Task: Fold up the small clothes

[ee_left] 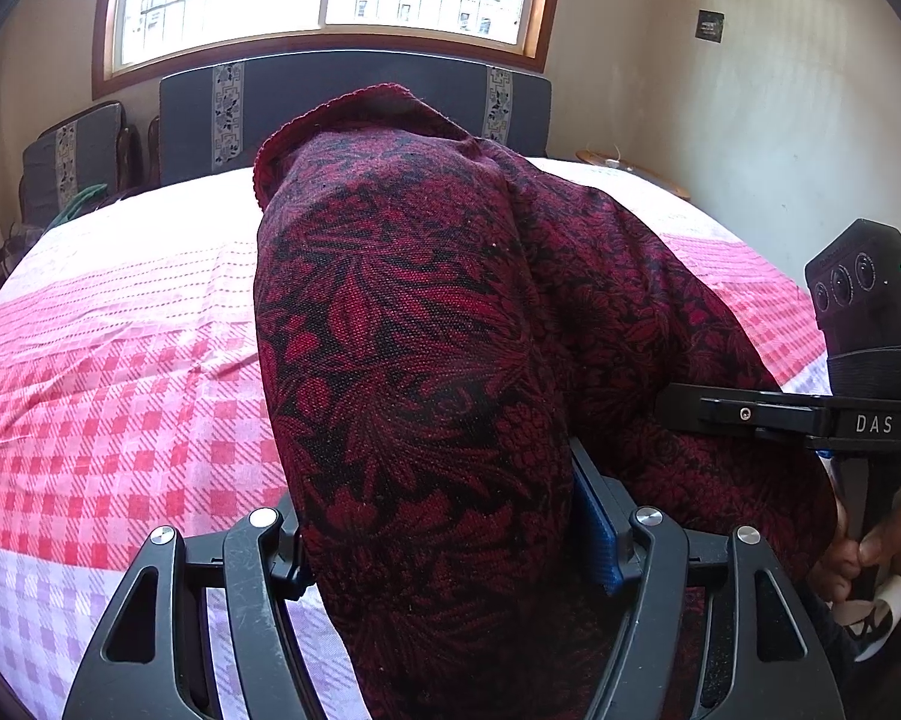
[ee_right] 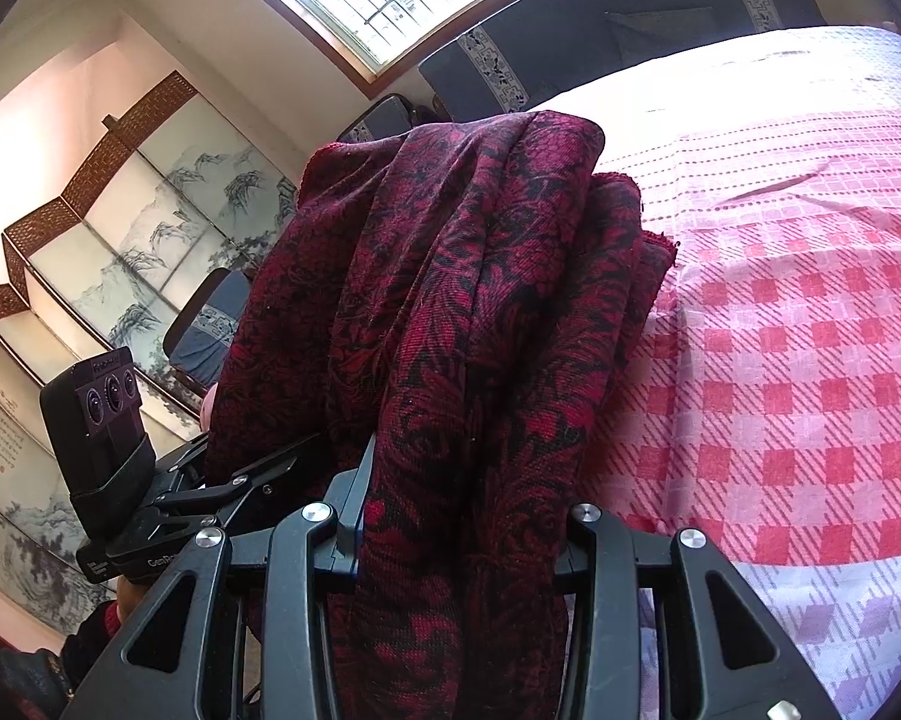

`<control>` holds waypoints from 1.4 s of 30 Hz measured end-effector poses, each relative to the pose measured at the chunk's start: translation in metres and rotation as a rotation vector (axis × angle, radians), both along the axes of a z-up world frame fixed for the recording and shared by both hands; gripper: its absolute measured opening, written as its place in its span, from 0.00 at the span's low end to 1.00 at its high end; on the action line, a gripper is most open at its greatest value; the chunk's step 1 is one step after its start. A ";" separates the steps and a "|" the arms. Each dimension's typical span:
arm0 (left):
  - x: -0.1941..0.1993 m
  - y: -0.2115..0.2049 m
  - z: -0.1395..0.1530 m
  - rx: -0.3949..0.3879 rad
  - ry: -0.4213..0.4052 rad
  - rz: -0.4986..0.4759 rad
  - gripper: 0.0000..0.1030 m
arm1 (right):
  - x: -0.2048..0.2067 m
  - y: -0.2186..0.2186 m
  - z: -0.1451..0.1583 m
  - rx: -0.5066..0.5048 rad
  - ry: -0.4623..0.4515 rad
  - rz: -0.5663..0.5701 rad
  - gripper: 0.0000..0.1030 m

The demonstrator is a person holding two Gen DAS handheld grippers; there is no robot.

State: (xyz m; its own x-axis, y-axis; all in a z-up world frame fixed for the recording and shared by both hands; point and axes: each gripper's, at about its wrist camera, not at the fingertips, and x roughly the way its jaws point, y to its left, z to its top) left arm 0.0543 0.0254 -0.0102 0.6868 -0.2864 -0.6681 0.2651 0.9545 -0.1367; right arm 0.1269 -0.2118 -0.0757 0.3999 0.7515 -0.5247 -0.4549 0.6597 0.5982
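Two tongs hold one red and black cloth [ee_left: 426,330] up over the checked bed [ee_left: 120,372]. Our left tongs [ee_left: 444,546] grip a thick bunch of it; our right tongs [ee_right: 456,546] pinch another bunch.

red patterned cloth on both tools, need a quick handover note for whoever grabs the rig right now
Left tool: bunched red patterned cloth fills its jaws, which look closed on it.
Right tool: shut on another gathered part of the same cloth.
Cloth hangs lifted between both tools above the pink checked bedspread, draped over the fingers.
Done: picked up. No neat fold visible yet.
Left: lay it flat on the bedspread, then fold.
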 end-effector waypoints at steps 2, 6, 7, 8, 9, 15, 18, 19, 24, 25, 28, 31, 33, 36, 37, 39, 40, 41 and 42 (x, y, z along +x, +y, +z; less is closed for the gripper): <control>-0.001 -0.001 -0.002 0.005 -0.007 0.004 0.71 | 0.000 -0.001 -0.002 0.004 0.004 0.000 0.36; -0.005 -0.001 -0.005 0.018 -0.029 0.020 0.77 | 0.000 -0.002 -0.004 -0.003 -0.002 -0.004 0.37; -0.007 -0.001 -0.006 0.026 -0.038 0.033 0.82 | -0.001 -0.003 -0.005 -0.007 -0.007 -0.005 0.39; -0.008 -0.001 -0.006 0.037 -0.052 0.046 0.86 | -0.002 -0.003 -0.005 -0.013 -0.014 -0.006 0.41; -0.011 -0.002 -0.006 0.053 -0.070 0.057 0.88 | -0.004 -0.003 -0.005 -0.021 -0.022 -0.009 0.42; -0.034 -0.014 0.004 0.235 -0.236 0.176 0.96 | -0.030 0.001 0.017 -0.105 -0.143 -0.060 0.50; -0.044 -0.020 0.016 0.307 -0.313 0.254 0.97 | -0.049 0.002 0.035 -0.150 -0.241 -0.093 0.57; -0.046 -0.020 0.021 0.302 -0.327 0.271 0.97 | -0.055 0.002 0.040 -0.154 -0.266 -0.102 0.61; -0.051 -0.012 0.043 0.269 -0.357 0.336 0.99 | -0.076 -0.008 0.057 -0.151 -0.351 -0.128 0.70; -0.053 -0.010 0.047 0.269 -0.365 0.353 1.00 | -0.078 -0.009 0.060 -0.152 -0.358 -0.130 0.70; -0.059 -0.006 0.057 0.215 -0.372 0.335 1.00 | -0.082 -0.011 0.068 -0.151 -0.375 -0.132 0.72; -0.063 -0.008 0.067 0.196 -0.381 0.318 1.00 | -0.085 -0.011 0.068 -0.151 -0.374 -0.129 0.75; -0.065 -0.012 0.069 0.198 -0.385 0.307 1.00 | -0.084 -0.010 0.068 -0.149 -0.372 -0.125 0.75; -0.068 -0.018 0.073 0.196 -0.395 0.284 1.00 | -0.086 -0.007 0.068 -0.151 -0.378 -0.124 0.75; -0.068 -0.019 0.074 0.194 -0.394 0.276 1.00 | -0.086 -0.007 0.069 -0.150 -0.382 -0.125 0.75; -0.070 -0.022 0.077 0.188 -0.394 0.268 1.00 | -0.088 -0.009 0.070 -0.150 -0.384 -0.125 0.76; -0.071 -0.023 0.078 0.186 -0.394 0.263 1.00 | -0.087 -0.009 0.070 -0.150 -0.383 -0.124 0.77; -0.071 -0.024 0.079 0.184 -0.392 0.259 1.00 | -0.087 -0.009 0.070 -0.149 -0.383 -0.125 0.78; -0.070 -0.024 0.080 0.181 -0.390 0.256 1.00 | -0.088 -0.009 0.070 -0.148 -0.383 -0.126 0.78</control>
State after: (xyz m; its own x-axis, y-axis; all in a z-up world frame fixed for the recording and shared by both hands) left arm -0.0157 0.0017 0.0695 0.9286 0.0206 -0.3706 0.0176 0.9949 0.0994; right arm 0.0393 -0.2207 -0.0057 0.6705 0.6123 -0.4190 -0.5362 0.7902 0.2966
